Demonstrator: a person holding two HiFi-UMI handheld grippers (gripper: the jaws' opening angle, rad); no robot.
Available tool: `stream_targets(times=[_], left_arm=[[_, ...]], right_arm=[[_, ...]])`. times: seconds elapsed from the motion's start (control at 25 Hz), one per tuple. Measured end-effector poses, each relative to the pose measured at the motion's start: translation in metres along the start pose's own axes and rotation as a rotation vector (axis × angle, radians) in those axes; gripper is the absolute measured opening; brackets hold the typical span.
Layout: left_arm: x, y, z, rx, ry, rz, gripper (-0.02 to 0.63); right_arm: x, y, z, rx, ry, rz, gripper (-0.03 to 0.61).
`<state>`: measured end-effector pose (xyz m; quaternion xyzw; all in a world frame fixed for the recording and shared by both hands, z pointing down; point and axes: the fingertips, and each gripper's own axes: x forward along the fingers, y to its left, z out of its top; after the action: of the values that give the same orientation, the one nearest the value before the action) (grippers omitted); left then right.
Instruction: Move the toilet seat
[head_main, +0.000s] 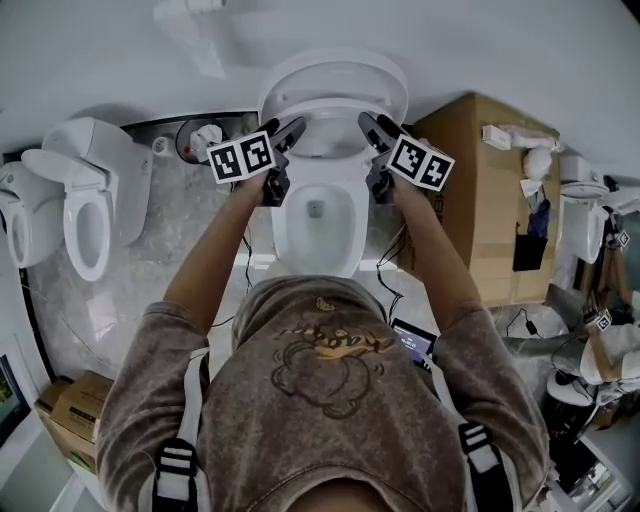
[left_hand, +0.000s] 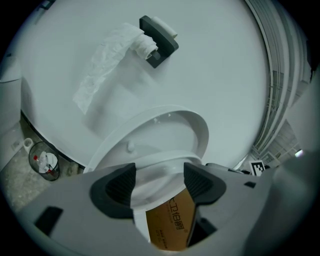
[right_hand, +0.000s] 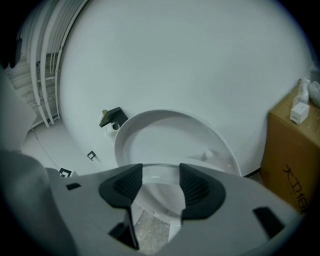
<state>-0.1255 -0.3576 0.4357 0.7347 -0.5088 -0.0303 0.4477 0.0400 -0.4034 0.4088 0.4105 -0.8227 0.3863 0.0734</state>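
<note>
- The toilet seat (head_main: 335, 88) is flipped up against the wall at the back of the toilet bowl (head_main: 347, 238). It's right in front of the person, who stands over the bowl.
- The left gripper (left_hand: 159, 182) is at the seat's left side. Its jaws are apart with a white edge of the toilet showing in the gap, and I can't see the pads pressing on anything.
- Same deal with the right gripper (right_hand: 161, 182) on the right side: jaws apart, narrower gap, white rim between them, no clear squeeze.
- A big cardboard box (head_main: 490, 200) sits just beside the toilet on the right, with small stuff piled on top.
- To the left there's a wire bin (head_main: 200, 140) by the wall, and past it a second toilet (head_main: 80, 210) well apart from this one.
- A paper holder (left_hand: 159, 40) is on the wall above the seat, with a strip of toilet paper (left_hand: 107, 70) hanging off it.
- Cables (head_main: 392, 285) trail on the floor by the base.
- More boxes (head_main: 70, 410) sit at the lower left.
</note>
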Motion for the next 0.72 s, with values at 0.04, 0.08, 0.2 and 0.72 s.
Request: stream_targets(times=[0.04, 0.08, 0.2, 0.72], left_arm=[[0.0, 0.0, 0.0, 0.0, 0.003, 0.0, 0.299], [0.001, 0.0, -0.001, 0.0, 0.007, -0.002, 0.301], [-0.001, -0.005, 0.001, -0.009, 0.019, -0.018, 0.308], [-0.051, -0.085, 0.016, 0.183, 0.003, -0.135, 0.311]], right_arm=[[0.0, 0.0, 0.0, -0.002, 0.002, 0.002, 0.229], [0.0, 0.001, 0.0, -0.004, 0.005, 0.005, 0.233], [-0.002, 0.005, -0.002, -0.011, 0.024, 0.017, 0.256], [-0.071, 0.038, -0.008, -0.167, 0.0, 0.073, 0.282]])
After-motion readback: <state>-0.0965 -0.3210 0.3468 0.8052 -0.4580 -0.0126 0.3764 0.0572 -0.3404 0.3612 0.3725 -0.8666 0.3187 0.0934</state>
